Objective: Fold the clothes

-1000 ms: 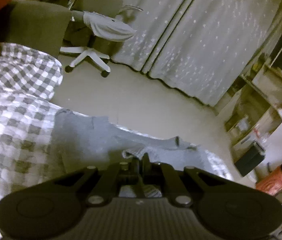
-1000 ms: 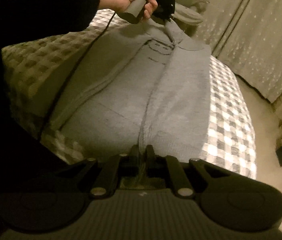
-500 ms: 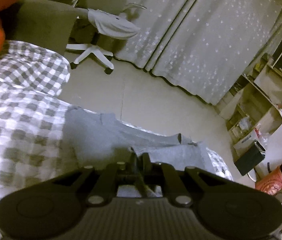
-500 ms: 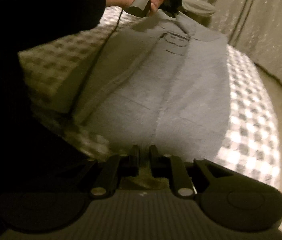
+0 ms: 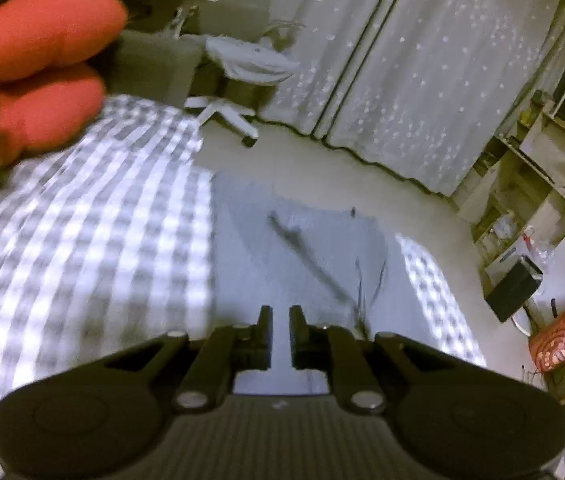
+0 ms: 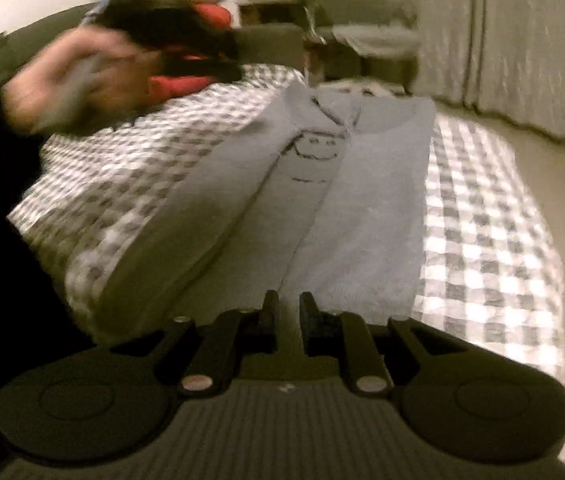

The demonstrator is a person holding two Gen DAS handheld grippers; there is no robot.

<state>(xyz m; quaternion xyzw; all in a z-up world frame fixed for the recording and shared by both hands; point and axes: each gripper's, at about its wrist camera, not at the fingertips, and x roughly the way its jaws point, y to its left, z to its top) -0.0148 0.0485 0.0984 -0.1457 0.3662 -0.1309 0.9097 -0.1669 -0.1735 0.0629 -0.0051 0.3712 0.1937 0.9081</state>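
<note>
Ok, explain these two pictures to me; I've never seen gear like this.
No robot here: a person carries a hand-held two-finger gripper in each hand, each with a wide-angle camera looking along its fingers. One picture is from the left gripper, the other from the right gripper; the black shape at the bottom is the gripper itself. A grey garment lies partly folded on a checked bedsheet. The right view also shows the blurred left hand. The left jaws are opening, the right stand slightly apart; neither holds anything.

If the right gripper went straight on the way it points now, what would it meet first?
Most likely the grey garment lying on the checked bedcover: its near hem sits just beyond the right gripper, nothing between the fingers. Depth is unclear.
</note>
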